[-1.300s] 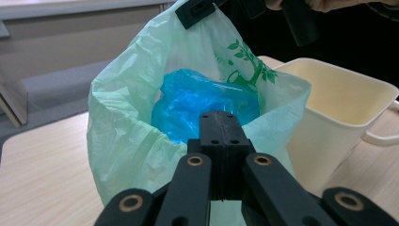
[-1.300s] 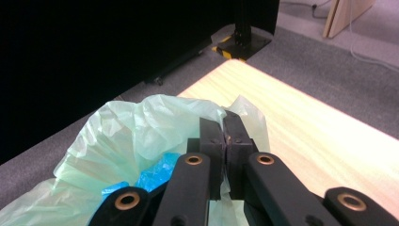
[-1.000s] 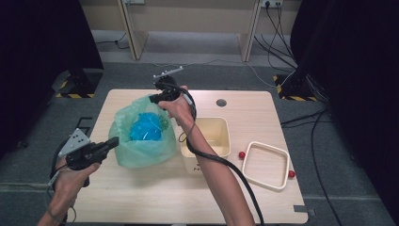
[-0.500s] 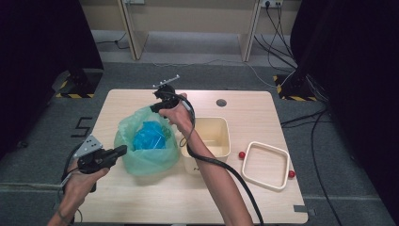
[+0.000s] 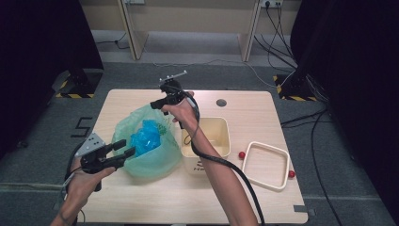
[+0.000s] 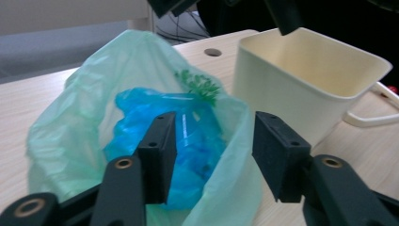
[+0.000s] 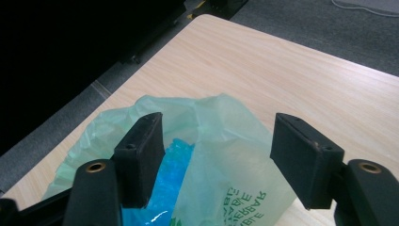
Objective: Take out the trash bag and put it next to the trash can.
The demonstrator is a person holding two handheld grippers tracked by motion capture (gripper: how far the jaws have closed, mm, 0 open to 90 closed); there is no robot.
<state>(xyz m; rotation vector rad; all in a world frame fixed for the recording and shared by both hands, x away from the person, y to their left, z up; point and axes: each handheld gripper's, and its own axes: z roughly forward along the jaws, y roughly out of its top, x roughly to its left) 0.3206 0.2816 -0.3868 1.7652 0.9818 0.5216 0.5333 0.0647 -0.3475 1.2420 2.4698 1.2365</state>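
With both grippers (image 5: 128, 151) (image 5: 156, 104) just opened off the bag (image 5: 149, 162), next comes moving clear or regripping its rim.

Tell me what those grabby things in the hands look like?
Each tool is black, with two flat square pads on jointed jaws with brass rivets. The left tool has a grey three-cornered plate on top. A black cable trails from the right tool. No sleeves.

On the table (image 5: 141, 202), the bag (image 5: 162, 155) stands left of the bin (image 5: 221, 141), with the tray (image 5: 266, 165) farther right.
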